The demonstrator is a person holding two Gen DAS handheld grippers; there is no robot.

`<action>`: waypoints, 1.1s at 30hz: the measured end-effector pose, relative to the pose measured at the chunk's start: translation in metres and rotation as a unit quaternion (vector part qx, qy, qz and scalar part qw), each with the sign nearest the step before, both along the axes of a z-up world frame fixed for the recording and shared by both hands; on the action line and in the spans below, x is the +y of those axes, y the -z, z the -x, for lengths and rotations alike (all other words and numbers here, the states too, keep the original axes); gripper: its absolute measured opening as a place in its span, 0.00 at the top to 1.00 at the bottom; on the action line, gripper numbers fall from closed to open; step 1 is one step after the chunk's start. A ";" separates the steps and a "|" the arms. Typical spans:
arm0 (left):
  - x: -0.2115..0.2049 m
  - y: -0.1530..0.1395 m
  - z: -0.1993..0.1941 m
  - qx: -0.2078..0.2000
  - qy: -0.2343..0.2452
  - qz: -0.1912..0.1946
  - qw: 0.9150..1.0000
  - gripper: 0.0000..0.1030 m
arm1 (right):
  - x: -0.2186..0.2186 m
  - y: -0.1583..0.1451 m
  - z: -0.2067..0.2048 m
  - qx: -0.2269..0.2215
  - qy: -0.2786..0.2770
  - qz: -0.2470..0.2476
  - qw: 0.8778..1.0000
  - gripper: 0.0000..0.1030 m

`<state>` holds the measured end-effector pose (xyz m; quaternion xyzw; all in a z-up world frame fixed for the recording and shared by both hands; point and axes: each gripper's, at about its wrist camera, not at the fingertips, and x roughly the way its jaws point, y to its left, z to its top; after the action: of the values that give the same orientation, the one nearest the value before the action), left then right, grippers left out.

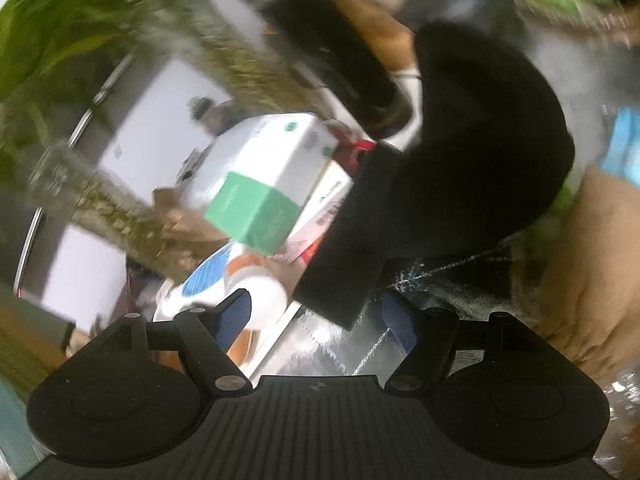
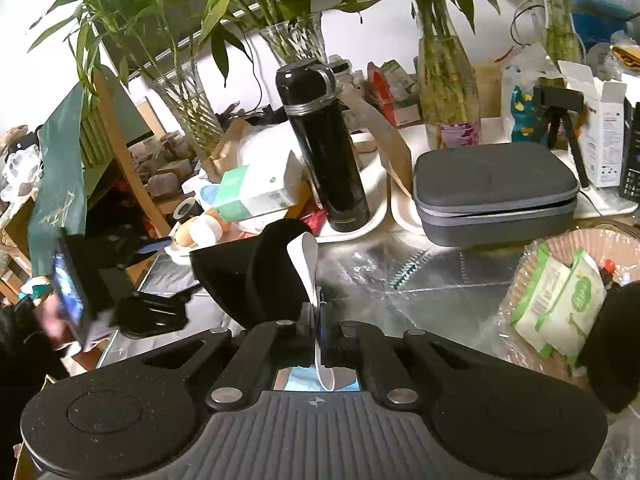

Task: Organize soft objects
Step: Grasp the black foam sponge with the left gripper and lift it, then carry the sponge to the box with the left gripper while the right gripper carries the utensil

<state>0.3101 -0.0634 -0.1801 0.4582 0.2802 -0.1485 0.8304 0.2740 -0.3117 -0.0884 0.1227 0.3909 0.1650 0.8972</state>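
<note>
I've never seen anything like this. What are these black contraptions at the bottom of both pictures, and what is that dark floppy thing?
No robot: a person carries hand-held tongs in each hand, each with a camera looking along its fingers. The right tongs are shut on the white tag of a black sock, lifting it over a shiny table. The left tongs are open and empty, near the sock. Behind stand a black flask, a grey case and plants in glass vases.

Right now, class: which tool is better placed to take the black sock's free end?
Left. The left tool is open, empty and facing the black sock; the right tool is shut on its white tag.
</note>
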 end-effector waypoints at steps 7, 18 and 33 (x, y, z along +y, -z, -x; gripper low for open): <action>-0.018 0.026 -0.018 -0.009 0.030 -0.062 0.998 0.32 | 0.003 0.000 -0.002 0.000 -0.010 -0.002 1.000 0.95; -0.012 0.013 -0.023 -0.011 -0.017 -0.043 0.999 0.62 | 0.004 -0.006 0.002 -0.015 -0.019 -0.001 1.000 0.96; 0.012 -0.071 0.048 -0.012 -0.059 0.063 0.996 0.62 | 0.013 -0.028 0.019 -0.056 -0.024 0.041 0.997 0.96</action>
<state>0.2623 -0.0516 -0.1088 0.3891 0.2868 -0.1109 0.8684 0.2555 -0.2987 -0.0608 0.0670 0.3496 0.1766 0.9177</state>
